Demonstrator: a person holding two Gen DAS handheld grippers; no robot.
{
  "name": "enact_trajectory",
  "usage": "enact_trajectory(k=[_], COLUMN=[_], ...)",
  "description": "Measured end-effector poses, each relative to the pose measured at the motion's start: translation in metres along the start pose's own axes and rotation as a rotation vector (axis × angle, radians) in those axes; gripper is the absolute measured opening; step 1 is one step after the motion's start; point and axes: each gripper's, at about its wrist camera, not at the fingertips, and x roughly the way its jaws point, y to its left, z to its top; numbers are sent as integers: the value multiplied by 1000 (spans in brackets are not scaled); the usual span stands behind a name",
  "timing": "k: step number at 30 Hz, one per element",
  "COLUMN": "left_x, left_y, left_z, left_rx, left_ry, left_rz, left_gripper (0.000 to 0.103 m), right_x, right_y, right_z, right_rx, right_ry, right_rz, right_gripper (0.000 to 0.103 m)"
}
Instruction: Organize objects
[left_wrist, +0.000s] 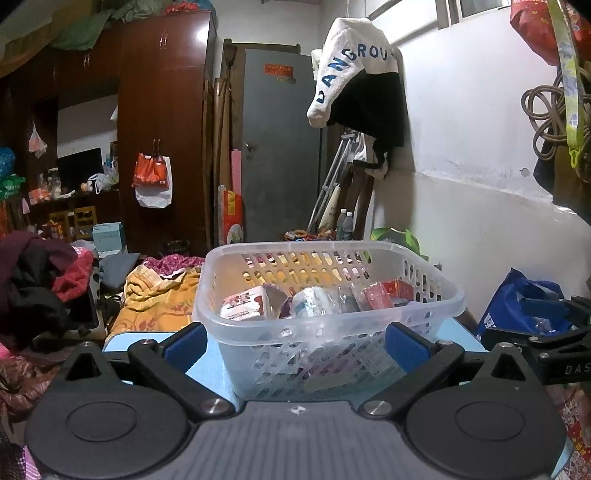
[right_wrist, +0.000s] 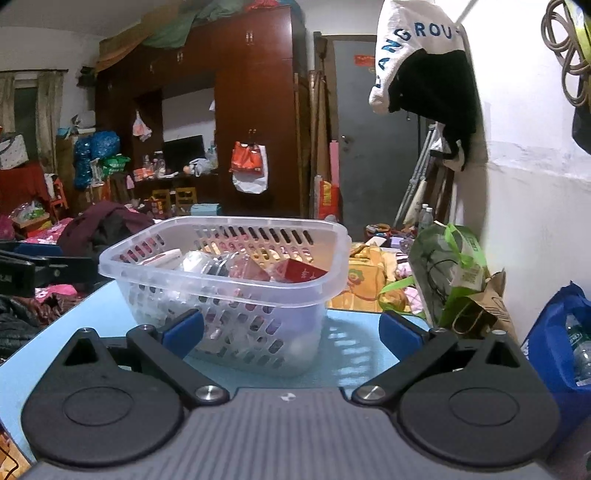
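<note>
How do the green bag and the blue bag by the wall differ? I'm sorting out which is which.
The green bag is green and grey, while the blue bag is solid dark blue. In the right wrist view the green bag stands further back, beyond the table's far edge; the blue bag sits nearer, at the right. Bottles show inside the blue bag; the green bag's contents are unclear. Both stand along the white wall.

A white-and-black garment (left_wrist: 354, 70) hanging on the wall carries blue capital letters, readable as "DANGROU" in the left wrist view. A black clamp part (left_wrist: 565, 363) at the right edge shows "DAS". A white packet (left_wrist: 243, 304) inside the clear basket (left_wrist: 328, 321) bears small print reading roughly "welcome".
</note>
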Motion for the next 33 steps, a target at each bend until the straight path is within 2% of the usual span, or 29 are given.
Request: enact_trajectory(k=[14,33], left_x=[0,-1], left_y=[-3,-11], left_z=[-3,-4], left_rx=[16,30], left_ry=[-2,-2], left_rz=[-3,2], left_gripper=[103,103], right_x=[0,-2], right_y=[-1,-4], right_z=[-1,-1], right_rx=[-2,17], right_ry=[3,-1], right_rz=[-22,-8], right_gripper=[103,103])
